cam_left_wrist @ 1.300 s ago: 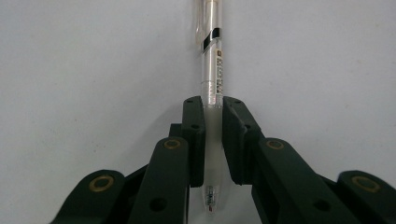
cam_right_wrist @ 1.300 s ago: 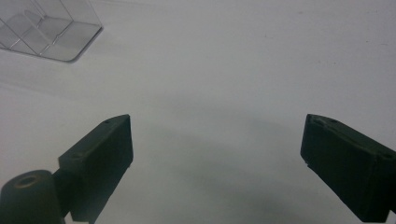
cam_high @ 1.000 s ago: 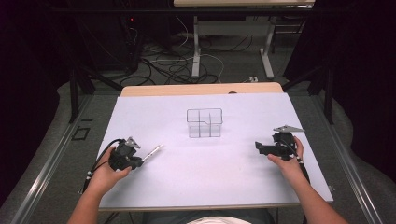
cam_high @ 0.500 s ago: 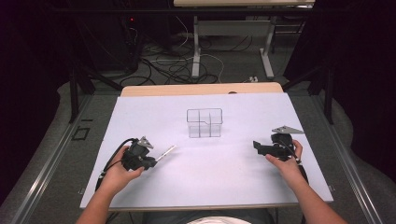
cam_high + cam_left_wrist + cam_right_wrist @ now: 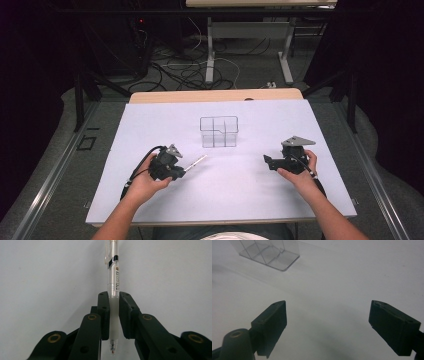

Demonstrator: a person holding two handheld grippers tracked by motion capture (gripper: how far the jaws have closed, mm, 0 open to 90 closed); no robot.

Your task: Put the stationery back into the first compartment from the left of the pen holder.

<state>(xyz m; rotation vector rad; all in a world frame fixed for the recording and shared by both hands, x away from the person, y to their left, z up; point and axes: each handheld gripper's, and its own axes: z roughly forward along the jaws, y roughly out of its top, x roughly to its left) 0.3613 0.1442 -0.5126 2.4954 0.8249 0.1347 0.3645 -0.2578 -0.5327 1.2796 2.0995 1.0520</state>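
- A person sits at the bottom edge of the high view, both forearms reaching up onto a table (image 5: pixel 150 120) covered with a white sheet.
- The left gripper (image 5: pixel 181 168) sits in the lower left part of the white sheet, held in the person's left hand (image 5: pixel 145 184), with a black cable looping out to its left.
- Its claw is pinching a clear pen (image 5: pixel 196 162); the pen sticks out from the claw toward the upper right of the high view, pointing roughly at the middle of the table.
- In the left gripper view, the two black jaws press against the pen's frosted grip from either side, in the centre of the frame.
- The pen (image 5: pixel 113 290) runs straight up that frame. Its writing tip is at the bottom, behind the jaws, and its clip end with a black band reaches the top edge.
- A clear plastic organizer (image 5: pixel 219 132) with inner dividers stands near the centre of the high view, above and to the right of the pen and well apart from it.
- The right gripper (image 5: pixel 270 162) rests at the lower right of the sheet, held in the person's right hand (image 5: pixel 297 170), with a grey three-cornered plate on top.
- In the right gripper view, its claw is spread wide, one black jaw at the lower left and one at the lower right, with bare white surface between them.
- The organizer (image 5: pixel 269 252) appears in the upper left corner of that view, far from the jaws.
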